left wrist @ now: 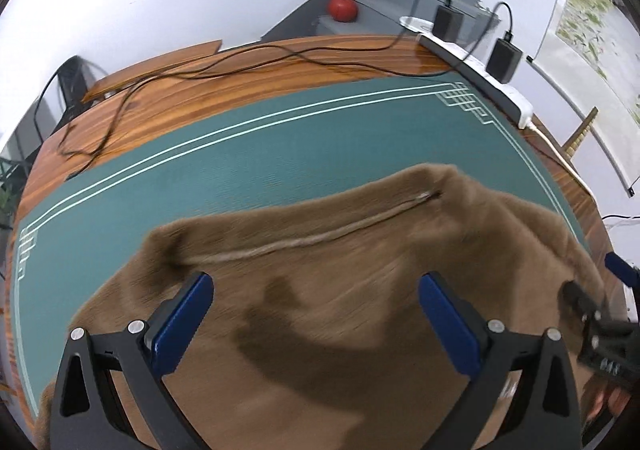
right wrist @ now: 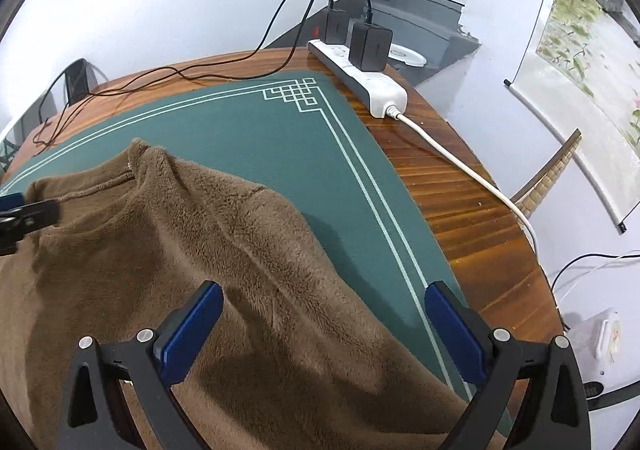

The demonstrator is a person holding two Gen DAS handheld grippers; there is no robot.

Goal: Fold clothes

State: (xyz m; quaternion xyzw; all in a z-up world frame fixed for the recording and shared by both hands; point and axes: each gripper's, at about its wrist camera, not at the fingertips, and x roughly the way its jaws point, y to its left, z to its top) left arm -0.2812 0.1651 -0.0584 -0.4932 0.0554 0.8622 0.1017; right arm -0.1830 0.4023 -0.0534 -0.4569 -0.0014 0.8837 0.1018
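- The brown fleece top lies spread on the green mat, which sits on the wooden surface. Its near part runs past the bottom of both views.
- It looks soft, thick and fluffy. My guess is that it is light, bends easily, and will sag if you lift it by one spot.
- It does not look slippery. The fuzzy cloth should catch well on the blue pads.
- A thin seam runs across it, and one corner bunches up at the far end.
- The left hand-held gripper hangs over the middle of the top with its jaws wide apart. It holds nothing.
- The right hand-held gripper is over the right edge of the top, jaws wide apart too. It also holds nothing.
- A good place to grab is an edge or a corner, where the cloth is thin enough to fit between the pads. The right edge lies flat on the mat.
- Grabbing two spots at once would help keep it flat, I think.
- It lies mostly open, with some lumps. How much folding is done, I cannot tell.
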